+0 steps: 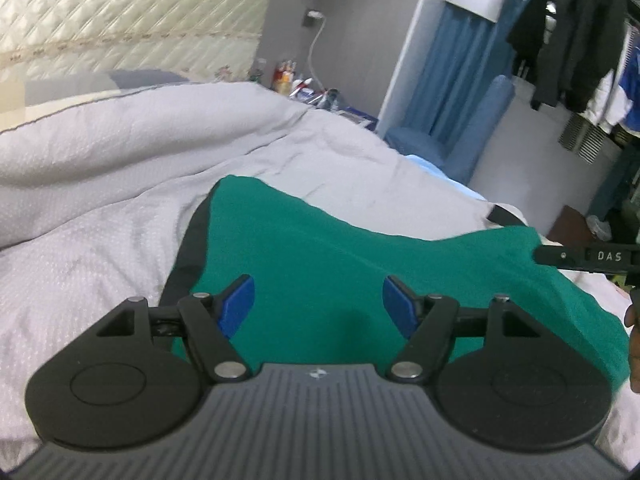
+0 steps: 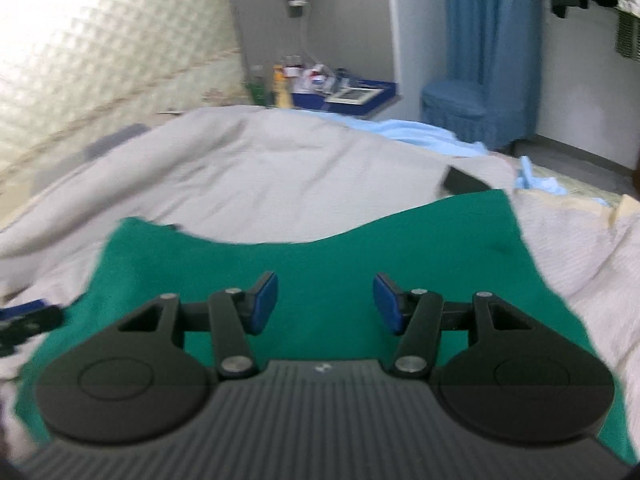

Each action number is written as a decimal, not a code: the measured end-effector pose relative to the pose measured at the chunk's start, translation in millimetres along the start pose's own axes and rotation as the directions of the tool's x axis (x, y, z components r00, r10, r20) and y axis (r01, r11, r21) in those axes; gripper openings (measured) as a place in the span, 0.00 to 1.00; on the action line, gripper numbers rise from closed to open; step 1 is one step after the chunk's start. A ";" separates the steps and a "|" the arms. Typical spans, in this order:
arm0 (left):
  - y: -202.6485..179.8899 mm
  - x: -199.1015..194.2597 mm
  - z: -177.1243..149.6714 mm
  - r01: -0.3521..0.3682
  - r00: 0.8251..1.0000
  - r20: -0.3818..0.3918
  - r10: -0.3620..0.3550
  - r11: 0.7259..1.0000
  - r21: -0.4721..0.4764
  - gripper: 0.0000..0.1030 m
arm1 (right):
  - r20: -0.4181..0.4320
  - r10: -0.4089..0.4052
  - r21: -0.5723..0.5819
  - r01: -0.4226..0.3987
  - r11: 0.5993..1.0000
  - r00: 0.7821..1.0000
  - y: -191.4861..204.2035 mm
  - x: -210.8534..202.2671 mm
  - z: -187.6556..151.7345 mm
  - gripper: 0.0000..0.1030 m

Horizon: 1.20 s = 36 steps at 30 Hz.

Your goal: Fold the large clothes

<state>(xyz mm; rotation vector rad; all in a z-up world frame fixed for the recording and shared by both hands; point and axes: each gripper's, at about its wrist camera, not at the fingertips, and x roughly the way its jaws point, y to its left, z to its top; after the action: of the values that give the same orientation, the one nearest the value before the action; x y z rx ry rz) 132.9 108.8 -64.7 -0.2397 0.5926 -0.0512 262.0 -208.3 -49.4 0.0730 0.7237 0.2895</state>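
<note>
A green garment (image 1: 320, 256) with dark trim along its left edge lies spread on the grey-white bed cover (image 1: 120, 184). My left gripper (image 1: 318, 304) is open and empty, hovering over the garment's near part. The right gripper's black finger marked "DAS" shows at the right edge of the left wrist view (image 1: 588, 258), at the garment's right corner. In the right wrist view the same green garment (image 2: 320, 252) lies below my right gripper (image 2: 325, 304), which is open and empty above it. The left gripper shows at the left edge there (image 2: 28, 320).
A quilted headboard (image 1: 120, 12) stands behind the bed. A nightstand with bottles and clutter (image 2: 320, 84) stands beside it. A blue chair (image 2: 480, 96) stands by the wall, and dark clothes hang on a rack (image 1: 572, 40). Light blue fabric (image 2: 432, 136) lies at the bed's far right.
</note>
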 end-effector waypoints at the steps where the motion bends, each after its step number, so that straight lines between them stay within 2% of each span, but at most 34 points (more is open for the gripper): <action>1: -4.8 -3.9 -3.6 0.008 1.000 -0.001 -0.008 1.000 0.013 0.73 | -0.002 0.019 -0.002 -0.019 1.000 1.000 6.7 -7.5 -4.3 0.54; 4: -15.5 -10.8 -12.1 0.033 0.999 -0.007 -0.033 0.999 0.032 0.73 | -0.015 0.042 -0.032 -0.042 0.999 0.999 24.8 -24.0 -22.2 0.54; 8: -24.3 -8.5 -20.6 0.040 0.999 -0.037 -0.038 0.997 0.060 0.73 | -0.080 0.009 -0.075 -0.015 0.997 0.997 35.4 -22.1 -42.0 0.54; 11: -26.6 2.6 -27.0 0.040 0.996 -0.079 -0.032 0.995 0.093 0.75 | -0.093 -0.008 -0.100 -0.002 0.995 0.996 36.2 -12.6 -46.4 0.62; 14: -22.4 10.5 -28.1 0.055 0.994 -0.100 -0.047 0.995 0.084 0.78 | -0.125 0.007 -0.051 -0.014 0.999 0.992 32.4 -1.0 -49.3 0.66; 17: -18.0 20.9 -30.1 0.059 0.990 -0.129 -0.050 0.996 0.065 0.82 | -0.138 0.009 -0.052 -0.016 0.999 0.990 32.8 8.3 -53.6 0.70; 21: -19.3 23.5 -33.9 0.065 0.992 -0.117 -0.056 0.995 0.074 0.83 | -0.153 0.012 -0.029 -0.017 0.999 0.988 33.9 15.1 -55.6 0.73; 27: -12.5 -4.3 -33.7 0.070 0.995 -0.068 -0.070 0.998 -0.002 0.83 | -0.111 0.007 0.023 -0.004 1.000 0.994 32.7 -15.3 -52.8 0.71; 30: -13.0 -27.4 -33.9 0.083 0.995 -0.049 -0.085 0.996 -0.036 0.83 | -0.078 0.040 0.106 -0.032 0.994 0.996 23.4 -40.7 -55.2 0.73; 33: -17.7 -50.2 -35.7 0.072 0.997 -0.019 -0.073 0.996 -0.058 0.83 | -0.059 0.084 0.182 -0.072 0.981 0.995 13.8 -63.2 -61.6 0.76; 36: -22.3 -70.5 -42.1 0.056 0.998 -0.004 -0.056 0.994 -0.098 0.83 | -0.058 0.094 0.268 -0.076 0.960 0.994 2.3 -78.7 -71.7 0.78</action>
<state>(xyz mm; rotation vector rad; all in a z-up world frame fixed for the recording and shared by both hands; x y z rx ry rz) 51.4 86.6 -54.6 -0.3510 0.5957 -0.0774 158.0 -231.0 -52.2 0.3511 0.8273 0.2766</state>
